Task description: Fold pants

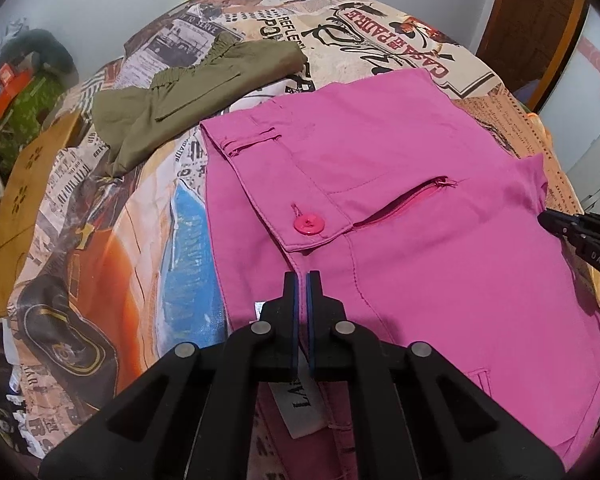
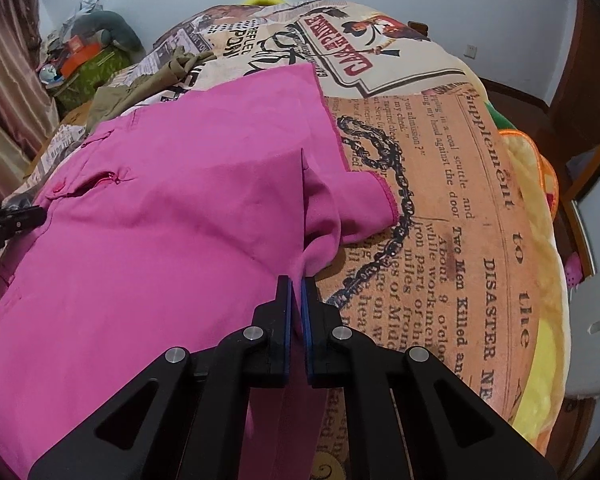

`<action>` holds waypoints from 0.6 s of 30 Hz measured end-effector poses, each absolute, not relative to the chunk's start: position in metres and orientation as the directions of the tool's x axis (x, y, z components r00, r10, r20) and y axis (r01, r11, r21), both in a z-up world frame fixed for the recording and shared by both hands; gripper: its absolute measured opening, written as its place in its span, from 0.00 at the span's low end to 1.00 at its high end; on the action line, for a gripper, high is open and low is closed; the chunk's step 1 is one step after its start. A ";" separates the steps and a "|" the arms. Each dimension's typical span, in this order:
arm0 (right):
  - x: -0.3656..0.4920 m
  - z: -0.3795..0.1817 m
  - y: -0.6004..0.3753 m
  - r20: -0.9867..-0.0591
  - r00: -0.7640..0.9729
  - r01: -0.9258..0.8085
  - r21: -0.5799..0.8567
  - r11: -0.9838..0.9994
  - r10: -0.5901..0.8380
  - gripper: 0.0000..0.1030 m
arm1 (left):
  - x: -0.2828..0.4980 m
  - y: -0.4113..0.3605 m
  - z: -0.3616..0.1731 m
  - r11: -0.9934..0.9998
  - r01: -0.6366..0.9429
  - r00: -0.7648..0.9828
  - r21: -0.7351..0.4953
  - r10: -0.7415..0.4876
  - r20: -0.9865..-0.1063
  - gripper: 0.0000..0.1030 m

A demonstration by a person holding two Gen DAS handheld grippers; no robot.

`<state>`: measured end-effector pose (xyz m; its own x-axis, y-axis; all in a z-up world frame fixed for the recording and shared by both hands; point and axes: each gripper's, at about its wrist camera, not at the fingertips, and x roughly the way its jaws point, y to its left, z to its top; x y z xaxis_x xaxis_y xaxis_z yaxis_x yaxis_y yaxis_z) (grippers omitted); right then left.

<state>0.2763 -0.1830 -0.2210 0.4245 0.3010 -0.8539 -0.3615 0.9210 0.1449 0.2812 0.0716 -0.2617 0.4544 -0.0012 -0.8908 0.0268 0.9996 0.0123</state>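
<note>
A: Where are the pink pants (image 1: pixel 412 216) lying?

B: They are lying spread on the bed, on the newspaper-print blanket (image 2: pixel 452 208); the waistband with its pink button (image 1: pixel 309 225) and the zipper pocket (image 1: pixel 404 200) is facing up.

A: What is the left gripper (image 1: pixel 301 280) doing?

B: Its jaws are sitting together, pinching the pants' waist edge just below the button; a white label (image 1: pixel 300 404) is showing under its fingers.

A: And the right gripper (image 2: pixel 295 282)?

B: It is clamping a gathered fold of pink cloth at the pants' right edge; the fabric is puckering up between the blue pads (image 2: pixel 306 312); in the left view its black tip (image 1: pixel 556 220) is touching the cloth's far right edge.

A: How are the edges lying?

B: The far hem is running straight across the blanket; a right corner is flopping out over the chain print (image 2: pixel 384 168).

A: Any room for moving?

B: To the right the blanket is lying bare up to the bed's yellow edge (image 2: pixel 540 184); to the left olive-green pants (image 1: pixel 188 92) are lying crumpled, just beside the pink pants' far left corner.
</note>
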 end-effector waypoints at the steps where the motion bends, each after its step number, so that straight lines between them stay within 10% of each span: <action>1: 0.275 -0.220 -0.183 -0.854 0.422 -0.361 0.149 0.921 0.303 0.04 | 0.281 0.072 -0.261 1.000 0.021 0.453 0.010 0.000 -0.892 0.05; 9: 0.274 -0.202 -0.188 -0.847 0.429 -0.338 0.174 0.925 0.315 0.06 | 0.276 0.076 -0.245 1.000 -0.018 0.470 0.009 0.016 -0.882 0.06; 18: 0.282 -0.165 -0.190 -0.787 0.518 -0.347 0.165 0.923 0.336 0.41 | 0.283 0.079 -0.223 1.000 -0.011 0.534 0.003 0.008 -0.846 0.29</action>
